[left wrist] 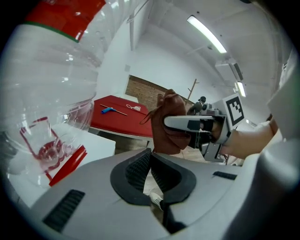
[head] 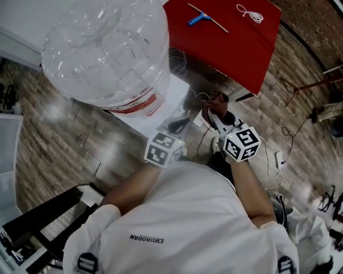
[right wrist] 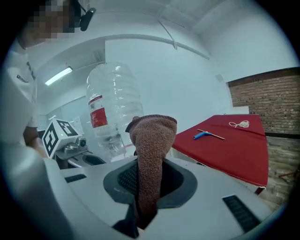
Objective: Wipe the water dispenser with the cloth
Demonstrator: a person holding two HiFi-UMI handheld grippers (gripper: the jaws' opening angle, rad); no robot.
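Head view is looking steeply down on a large clear water bottle [head: 107, 51] that is sitting upside down on the white water dispenser [head: 161, 115], with the person's white shirt [head: 182, 214] filling the bottom of the frame and both arms reaching forward. The right gripper [right wrist: 149, 180] is clamping a brown knitted cloth [right wrist: 150, 154]. The right gripper view is showing the cloth pinched between the two dark pads, its folded end standing up above them and a tail hanging below. The cloth is being held in the air just to the right of the dispenser's body, clear of the bottle; whether it is touching the white cabinet cannot be told. The left gripper [left wrist: 151, 164] is holding nothing. Its ribbed pads are meeting at their tips, and only floor and a shoe are showing through the gap below them. It is pointing past the bottle's red-banded neck toward the right gripper and the cloth. Beyond the dispenser a red table [head: 236, 43] is standing on the wood-plank floor [head: 64, 144], carrying a blue-handled tool [head: 206, 17] and a coiled white cord [head: 251, 13], which are lying apart from each other.
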